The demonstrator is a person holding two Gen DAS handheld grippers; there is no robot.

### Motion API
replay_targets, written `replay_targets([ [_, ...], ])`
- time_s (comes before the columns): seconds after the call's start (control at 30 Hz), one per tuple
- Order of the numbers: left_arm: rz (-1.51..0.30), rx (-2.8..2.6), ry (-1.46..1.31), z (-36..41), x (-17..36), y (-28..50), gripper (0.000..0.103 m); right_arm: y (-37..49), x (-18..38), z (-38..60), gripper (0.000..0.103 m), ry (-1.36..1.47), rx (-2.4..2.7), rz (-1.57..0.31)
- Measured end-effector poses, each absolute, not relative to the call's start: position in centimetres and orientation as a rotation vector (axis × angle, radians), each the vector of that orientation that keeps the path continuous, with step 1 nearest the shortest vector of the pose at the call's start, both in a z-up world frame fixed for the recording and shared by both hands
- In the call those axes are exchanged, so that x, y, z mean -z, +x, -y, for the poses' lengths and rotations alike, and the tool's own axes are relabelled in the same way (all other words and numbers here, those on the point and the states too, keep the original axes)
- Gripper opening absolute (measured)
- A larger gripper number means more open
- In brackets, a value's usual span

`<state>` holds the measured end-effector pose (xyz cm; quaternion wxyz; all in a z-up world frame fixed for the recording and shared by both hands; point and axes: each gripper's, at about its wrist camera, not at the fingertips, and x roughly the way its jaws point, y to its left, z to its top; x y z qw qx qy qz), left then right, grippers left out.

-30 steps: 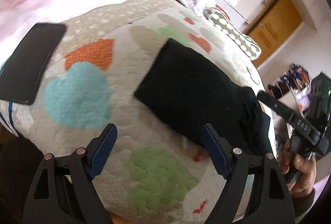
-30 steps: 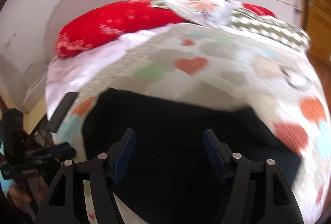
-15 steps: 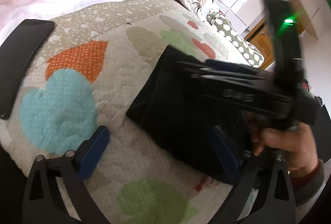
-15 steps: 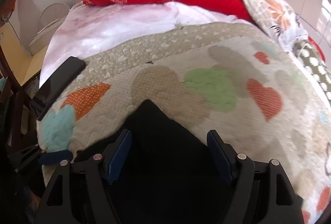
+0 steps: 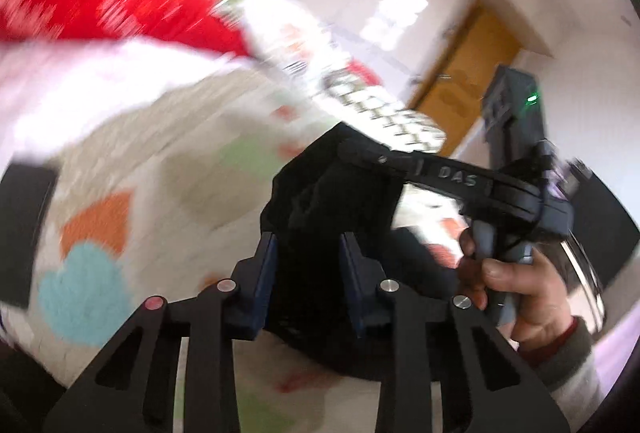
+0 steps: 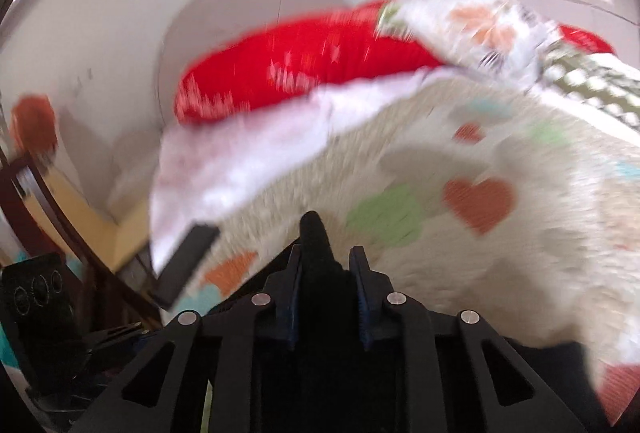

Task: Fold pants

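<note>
The black pants (image 5: 320, 201) are bunched up and lifted off the heart-patterned quilt (image 5: 168, 161). My left gripper (image 5: 307, 245) is shut on the pants, with black cloth filling the gap between its blue pads. My right gripper (image 6: 325, 257) is shut on the pants (image 6: 316, 233) too, and a black fold sticks up between its pads. In the left wrist view the right gripper's body (image 5: 472, 189) and the hand holding it sit just right of the raised cloth. Both views are motion-blurred.
A red pillow (image 5: 100, 5) and patterned pillows (image 6: 480, 21) lie at the bed's head. A flat black slab (image 5: 20, 233) lies at the quilt's left edge; it also shows in the right wrist view (image 6: 184, 261). A wooden door (image 5: 468, 73) stands at the right.
Both grippers went from open over the flat folded pants to shut on the cloth. The pants are now bunched and raised off the quilt, and both cameras have tilted up.
</note>
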<state>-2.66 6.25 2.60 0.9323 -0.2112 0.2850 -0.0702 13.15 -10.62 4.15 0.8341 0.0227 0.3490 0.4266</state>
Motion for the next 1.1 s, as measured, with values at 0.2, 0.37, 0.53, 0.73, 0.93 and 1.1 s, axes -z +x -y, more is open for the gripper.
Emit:
replay_targets([
  [0.2, -0.54, 0.433, -0.273, 4.5, -6.1, -2.4, 0.029, 11.3, -5.7, 24.6, 0.011, 0.218, -0.705, -0.653],
  [0.37, -0.744, 0.59, -0.172, 13.5, -0.6, 0.0, 0.029, 10.1, -1.8, 32.7, 0.01, 0.279, -0.459, -0.761],
  [0.53, -0.826, 0.624, -0.14, 13.5, 0.7, -0.9, 0.033, 7.4, 0.7, 35.3, 0.061, 0.403, -0.487, -0.799],
  [0.73, -0.661, 0.529, -0.091, 8.5, -3.1, -3.3, 0.075, 7.2, 3.6, 30.4, 0.075, 0.399, -0.584, -0.88],
  [0.93, -0.699, 0.349, -0.06, 4.6, -0.2, -0.8, 0.075, 8.6, 6.8, 28.4, 0.087, 0.584, -0.626, -0.951],
  [1.1, -0.79, 0.351, -0.094, 4.7, 3.1, -0.1, 0.075, 8.4, 6.8, 27.5, 0.045, 0.522, -0.601, -0.939],
])
